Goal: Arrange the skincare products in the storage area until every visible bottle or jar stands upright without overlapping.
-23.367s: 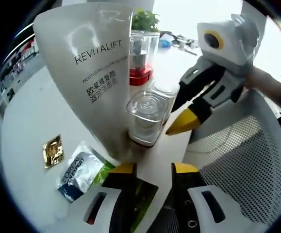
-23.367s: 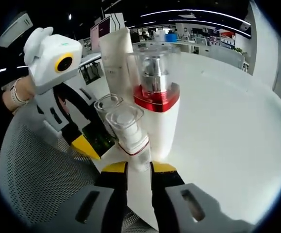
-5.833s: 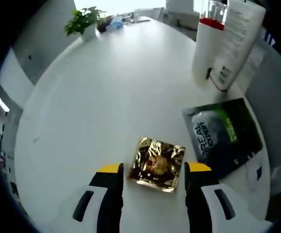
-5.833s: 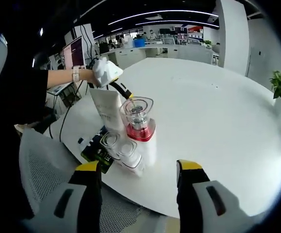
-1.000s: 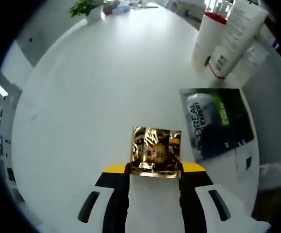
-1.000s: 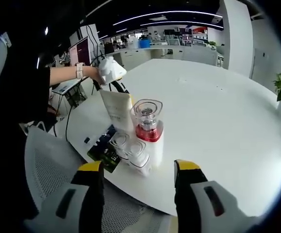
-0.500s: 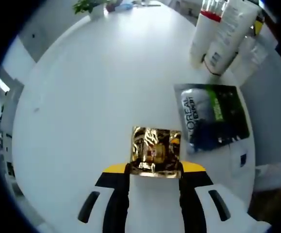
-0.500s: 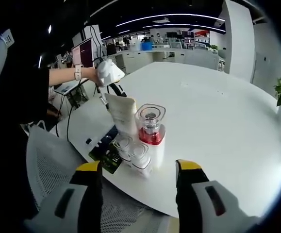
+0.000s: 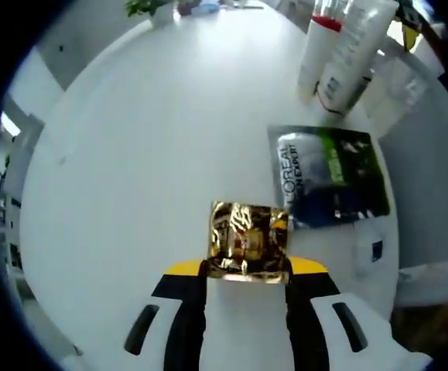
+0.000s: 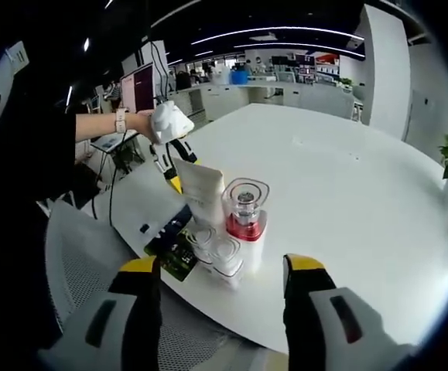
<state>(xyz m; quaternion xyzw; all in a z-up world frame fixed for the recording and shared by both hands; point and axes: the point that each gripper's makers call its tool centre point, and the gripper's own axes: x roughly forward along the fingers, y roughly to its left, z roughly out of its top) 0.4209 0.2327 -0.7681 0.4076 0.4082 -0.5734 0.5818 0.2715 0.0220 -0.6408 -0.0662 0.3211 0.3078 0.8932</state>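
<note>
Place: I'm in an open-plan office.
Evidence: long white round-ended table (image 10: 347, 201), grey mesh office chair (image 10: 73, 255), rows of desks with computer monitors (image 10: 142, 83), ceiling strip lights (image 10: 262, 31).

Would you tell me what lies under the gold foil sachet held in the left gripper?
White table shows around the gold foil sachet, clamped in the left gripper. The patch directly beneath is covered. The dark sachet lies beside it.

A crinkled, mirror-bright gold foil sachet (image 9: 248, 242) lies on a smooth, matt white table (image 9: 146, 139). Beside it, a glossy dark printed sachet (image 9: 330, 176) catches light. The pump bottle (image 10: 246, 219) wears a clear plastic cap; the white tube (image 10: 202, 191) looks matt and smooth.
</note>
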